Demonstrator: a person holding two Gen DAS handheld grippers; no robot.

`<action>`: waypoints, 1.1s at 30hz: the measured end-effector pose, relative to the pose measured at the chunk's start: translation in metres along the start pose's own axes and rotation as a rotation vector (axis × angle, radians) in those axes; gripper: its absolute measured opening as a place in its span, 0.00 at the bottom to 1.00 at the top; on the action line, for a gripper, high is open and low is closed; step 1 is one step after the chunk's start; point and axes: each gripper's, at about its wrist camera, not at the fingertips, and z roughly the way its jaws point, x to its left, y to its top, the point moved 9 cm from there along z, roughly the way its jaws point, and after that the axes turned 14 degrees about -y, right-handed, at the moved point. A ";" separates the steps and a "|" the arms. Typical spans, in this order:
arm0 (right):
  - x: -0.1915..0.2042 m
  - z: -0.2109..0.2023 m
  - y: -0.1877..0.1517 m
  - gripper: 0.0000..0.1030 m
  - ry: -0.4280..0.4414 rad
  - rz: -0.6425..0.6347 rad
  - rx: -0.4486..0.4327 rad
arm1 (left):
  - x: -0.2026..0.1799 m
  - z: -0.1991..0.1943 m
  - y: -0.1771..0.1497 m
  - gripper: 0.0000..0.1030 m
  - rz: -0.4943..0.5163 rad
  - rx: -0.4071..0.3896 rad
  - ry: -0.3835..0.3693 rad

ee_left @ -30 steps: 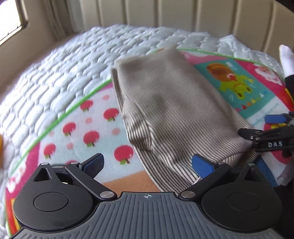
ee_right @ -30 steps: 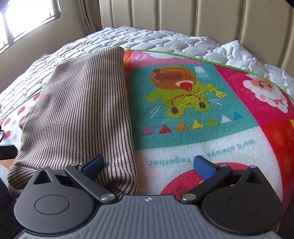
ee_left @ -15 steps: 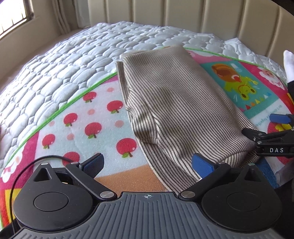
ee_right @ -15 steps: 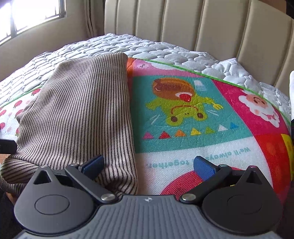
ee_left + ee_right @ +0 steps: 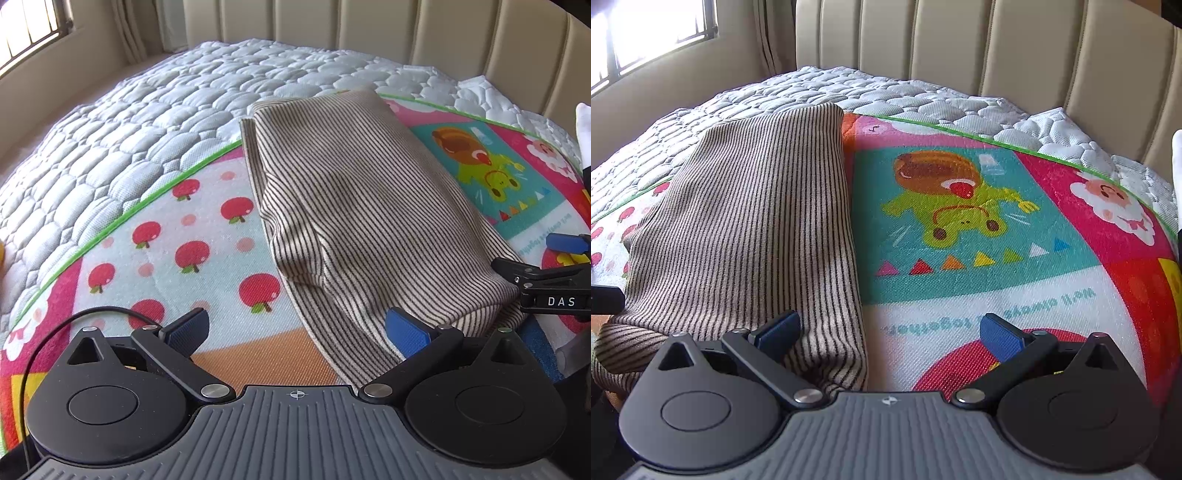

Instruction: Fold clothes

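Observation:
A folded beige garment with thin dark stripes [image 5: 354,206] lies lengthwise on a colourful play mat [image 5: 155,254]. My left gripper [image 5: 295,328] is open just short of the garment's near left corner, nothing between its blue pads. In the right wrist view the same striped garment [image 5: 753,236] fills the left half. My right gripper [image 5: 890,332] is open over the garment's near right edge, its left pad above the cloth and its right pad above the mat [image 5: 979,280]. The right gripper [image 5: 546,273] also shows at the left wrist view's right edge.
The mat lies on a white quilted mattress [image 5: 147,122]. A beige padded headboard [image 5: 997,51] stands behind it and a window [image 5: 646,33] is at the upper left. A black cable [image 5: 55,328] loops by my left gripper. Something white [image 5: 583,133] shows at the right edge.
Both cameras have drawn back and tilted up a little, so more headboard and mattress show. The garment lies as before and both grippers stay open.

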 end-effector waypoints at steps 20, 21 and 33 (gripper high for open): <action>0.008 -0.038 0.020 1.00 0.111 -0.171 -0.120 | 0.004 -0.003 0.000 1.00 -0.025 -0.013 -0.009; 0.017 -0.050 0.020 1.00 0.141 -0.252 -0.151 | 0.004 -0.003 0.000 1.00 -0.028 -0.015 -0.013; 0.112 -0.083 -0.050 0.86 0.183 -0.936 -0.369 | 0.009 0.002 0.002 1.00 -0.062 -0.016 -0.045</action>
